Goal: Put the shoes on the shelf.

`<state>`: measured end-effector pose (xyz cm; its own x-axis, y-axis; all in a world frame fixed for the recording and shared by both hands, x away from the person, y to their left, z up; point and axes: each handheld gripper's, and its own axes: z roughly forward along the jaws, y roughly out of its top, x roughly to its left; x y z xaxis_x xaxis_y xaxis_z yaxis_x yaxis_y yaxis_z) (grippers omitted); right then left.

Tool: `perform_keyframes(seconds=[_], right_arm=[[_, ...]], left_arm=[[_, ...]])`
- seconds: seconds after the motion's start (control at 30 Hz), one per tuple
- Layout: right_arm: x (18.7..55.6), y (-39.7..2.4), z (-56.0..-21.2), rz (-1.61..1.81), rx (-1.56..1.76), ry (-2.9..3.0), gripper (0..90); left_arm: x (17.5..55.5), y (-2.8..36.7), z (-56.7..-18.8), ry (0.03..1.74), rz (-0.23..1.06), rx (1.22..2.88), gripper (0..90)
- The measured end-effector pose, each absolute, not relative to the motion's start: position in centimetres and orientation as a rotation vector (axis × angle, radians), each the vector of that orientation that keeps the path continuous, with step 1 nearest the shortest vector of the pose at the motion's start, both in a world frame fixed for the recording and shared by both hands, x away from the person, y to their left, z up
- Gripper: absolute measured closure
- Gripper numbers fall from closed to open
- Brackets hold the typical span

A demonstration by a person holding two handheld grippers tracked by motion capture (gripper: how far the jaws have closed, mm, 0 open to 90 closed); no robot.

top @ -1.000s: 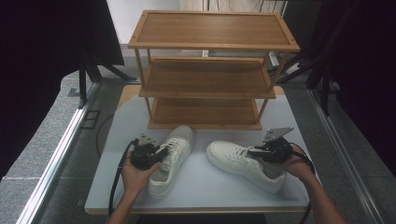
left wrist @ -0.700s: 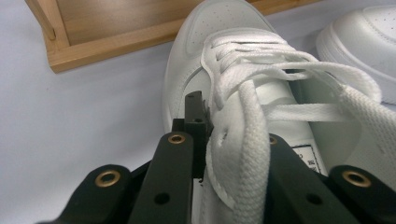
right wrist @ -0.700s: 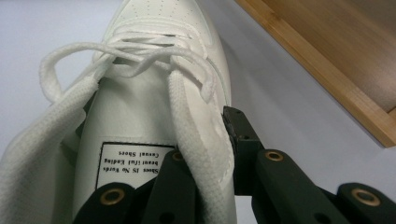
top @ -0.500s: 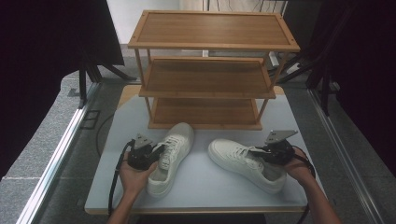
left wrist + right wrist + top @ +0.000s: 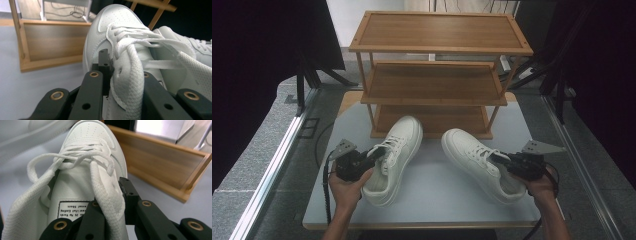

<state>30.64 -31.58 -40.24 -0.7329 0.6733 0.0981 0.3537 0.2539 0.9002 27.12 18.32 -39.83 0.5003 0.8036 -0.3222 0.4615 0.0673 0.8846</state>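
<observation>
Gripping both shoes at once, I find each gripper clamped on the upper beside the laces. My left gripper (image 5: pixel 374 154) has its jaws closed on the eyelet edge of the left shoe (image 5: pixel 394 157), and the left gripper view shows the leather pinched between the black jaws; those jaws have just been closing onto it. My right gripper (image 5: pixel 498 158) holds the right shoe (image 5: pixel 479 162) the same way, by the flap next to the tongue, the jaws having drawn in further on it.

Both shoes sit on the grey table (image 5: pixel 437 200), heels toward me, toes pointing at the wooden rack (image 5: pixel 437 75) just beyond. The left shoe's long axis leans right toward the rack's bottom shelf (image 5: pixel 432 120); the right shoe's leans left. Each toe lies near that shelf's front edge, well ahead of its gripper. I judge the coming move to be a forward carry along each axis, toe first. Neither hand looks nearer.
</observation>
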Motion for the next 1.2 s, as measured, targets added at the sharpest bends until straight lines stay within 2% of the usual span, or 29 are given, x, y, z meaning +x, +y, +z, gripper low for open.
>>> perform_keyframes(seconds=[0.53,1.2], right_arm=[[29.6,-31.9,-37.2,1.872,1.014,1.931,82.4],[30.6,-29.3,-33.7,1.855,1.054,1.838,82.4]], left_arm=[[27.3,18.0,-35.0,1.037,0.359,1.451,82.2],[29.4,15.0,-33.3,1.005,0.354,1.416,82.0]])
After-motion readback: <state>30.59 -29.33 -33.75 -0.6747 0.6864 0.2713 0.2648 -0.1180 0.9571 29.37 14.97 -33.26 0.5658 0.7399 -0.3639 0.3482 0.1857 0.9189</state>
